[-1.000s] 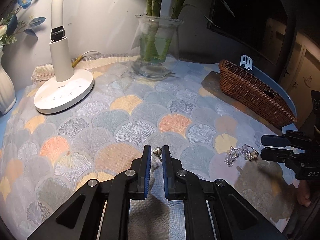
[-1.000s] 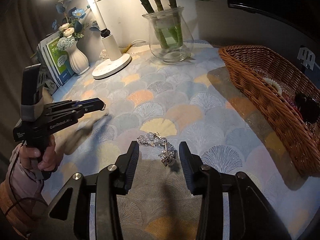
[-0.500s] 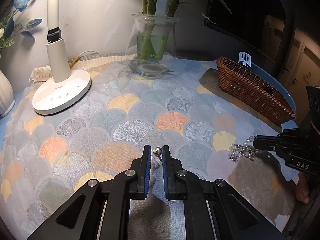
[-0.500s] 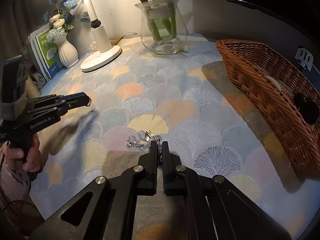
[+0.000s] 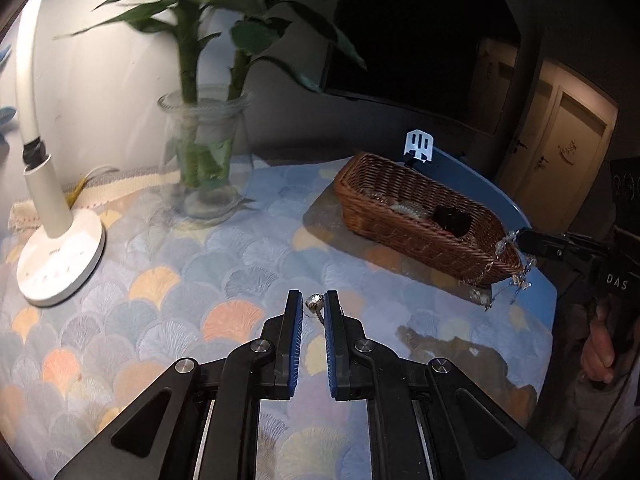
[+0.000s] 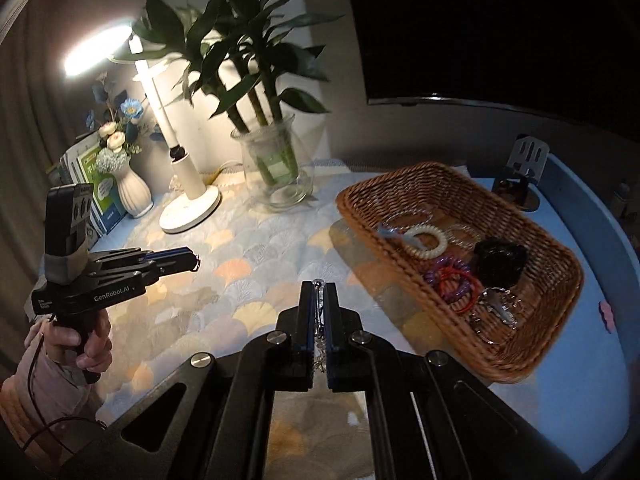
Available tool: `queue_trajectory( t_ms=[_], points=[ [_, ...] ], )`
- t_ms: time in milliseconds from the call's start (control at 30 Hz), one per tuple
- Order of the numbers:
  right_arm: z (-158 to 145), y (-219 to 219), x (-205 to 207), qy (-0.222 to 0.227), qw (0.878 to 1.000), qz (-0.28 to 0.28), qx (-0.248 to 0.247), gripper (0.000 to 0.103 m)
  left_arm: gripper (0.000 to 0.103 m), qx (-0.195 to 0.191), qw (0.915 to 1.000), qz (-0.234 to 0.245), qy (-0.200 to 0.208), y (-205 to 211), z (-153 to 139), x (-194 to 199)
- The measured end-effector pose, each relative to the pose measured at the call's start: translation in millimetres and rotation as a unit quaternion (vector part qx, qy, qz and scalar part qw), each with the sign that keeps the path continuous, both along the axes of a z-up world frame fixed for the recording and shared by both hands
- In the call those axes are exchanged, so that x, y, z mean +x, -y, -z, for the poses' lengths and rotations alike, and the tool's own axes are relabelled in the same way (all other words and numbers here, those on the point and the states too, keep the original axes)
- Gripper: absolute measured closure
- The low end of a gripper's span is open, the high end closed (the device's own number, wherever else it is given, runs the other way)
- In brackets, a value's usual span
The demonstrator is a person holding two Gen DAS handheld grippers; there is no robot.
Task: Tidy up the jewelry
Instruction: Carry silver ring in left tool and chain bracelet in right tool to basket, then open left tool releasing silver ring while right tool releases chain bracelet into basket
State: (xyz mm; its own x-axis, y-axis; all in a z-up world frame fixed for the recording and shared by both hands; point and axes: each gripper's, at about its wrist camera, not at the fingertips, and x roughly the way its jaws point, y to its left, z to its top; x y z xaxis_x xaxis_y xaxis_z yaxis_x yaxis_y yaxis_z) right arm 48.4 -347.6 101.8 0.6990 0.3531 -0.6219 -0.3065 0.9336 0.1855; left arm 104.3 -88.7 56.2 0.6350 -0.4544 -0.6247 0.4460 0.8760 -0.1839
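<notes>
The right gripper [image 6: 319, 286] pinches a sparkly clear-bead chain [image 5: 516, 268] just short of the brown woven basket [image 6: 400, 184] ahead, the left gripper [image 5: 313, 300] squeezes a small silver earring [image 5: 314, 303], and either could slip out and drop.

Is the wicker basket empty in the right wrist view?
No, the basket already holds several pieces, among them a cream spiral band, purple and red hair ties and a black object.

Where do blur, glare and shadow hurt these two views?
Left wrist view: the plant and glass vase are motion-smeared, the screen behind is near black. Right wrist view: the lamp head blows out, dark shadow covers the tablecloth near the camera; fisheye bends the table edge.
</notes>
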Motion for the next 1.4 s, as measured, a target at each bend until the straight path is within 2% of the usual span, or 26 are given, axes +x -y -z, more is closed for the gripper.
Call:
queue_trajectory(
  t_ms=[133, 333, 400, 567, 700, 800, 900, 1033, 1067, 1133, 1167, 1233, 1267, 1300, 1400],
  points=[
    [-15, 24, 11, 0.010, 0.999, 0.028, -0.014, 0.099, 0.093, 0.015, 0.9994, 0.027, 0.014, 36, -15, 14],
    [-28, 58, 49, 0.015, 0.998, 0.058, -0.029, 0.099, 0.093, 0.031, 0.9973, 0.057, 0.033, 94, -35, 52],
    [-27, 67, 67, 0.007, 0.998, 0.066, -0.021, 0.099, 0.093, 0.046, 0.9969, 0.054, 0.035, 114, -38, 68],
    [-13, 83, 132, -0.044, 0.996, 0.082, 0.015, 0.099, 0.093, 0.053, 0.9956, 0.070, 0.032, 154, -38, 103],
    [4, 83, 178, -0.074, 0.994, 0.083, 0.021, 0.099, 0.093, 0.038, 0.9963, 0.077, 0.004, 175, -26, 141],
    [21, 77, 204, -0.089, 0.992, 0.087, 0.016, 0.099, 0.093, 0.045, 0.9964, 0.071, -0.007, 186, -13, 160],
    [35, 68, 220, -0.096, 0.991, 0.097, -0.012, 0.099, 0.093, 0.039, 0.9963, 0.072, -0.023, 192, -1, 172],
    [47, 71, 230, -0.101, 0.990, 0.098, -0.002, 0.099, 0.093, 0.032, 0.9965, 0.070, -0.032, 194, 9, 182],
    [48, 73, 231, -0.100, 0.990, 0.098, 0.004, 0.098, 0.093, 0.025, 0.9966, 0.071, -0.033, 193, 10, 183],
    [47, 76, 228, -0.091, 0.991, 0.097, 0.010, 0.097, 0.092, -0.013, 0.9958, 0.088, -0.025, 185, 7, 178],
    [45, 77, 225, -0.087, 0.992, 0.095, 0.011, 0.097, 0.089, -0.023, 0.9956, 0.089, -0.020, 182, 5, 176],
    [41, 78, 221, -0.088, 0.992, 0.092, 0.010, 0.096, 0.068, -0.024, 0.9965, 0.080, -0.010, 178, -1, 170],
    [38, 79, 218, -0.090, 0.992, 0.092, 0.011, 0.096, 0.051, -0.025, 0.9969, 0.075, -0.006, 176, -4, 167],
    [33, 80, 212, -0.088, 0.992, 0.094, 0.013, 0.096, 0.047, -0.026, 0.9970, 0.073, -0.001, 175, -7, 163],
    [19, 81, 191, -0.067, 0.993, 0.097, 0.014, 0.095, 0.047, -0.021, 0.9969, 0.075, 0.000, 171, -15, 149]
  ],
)
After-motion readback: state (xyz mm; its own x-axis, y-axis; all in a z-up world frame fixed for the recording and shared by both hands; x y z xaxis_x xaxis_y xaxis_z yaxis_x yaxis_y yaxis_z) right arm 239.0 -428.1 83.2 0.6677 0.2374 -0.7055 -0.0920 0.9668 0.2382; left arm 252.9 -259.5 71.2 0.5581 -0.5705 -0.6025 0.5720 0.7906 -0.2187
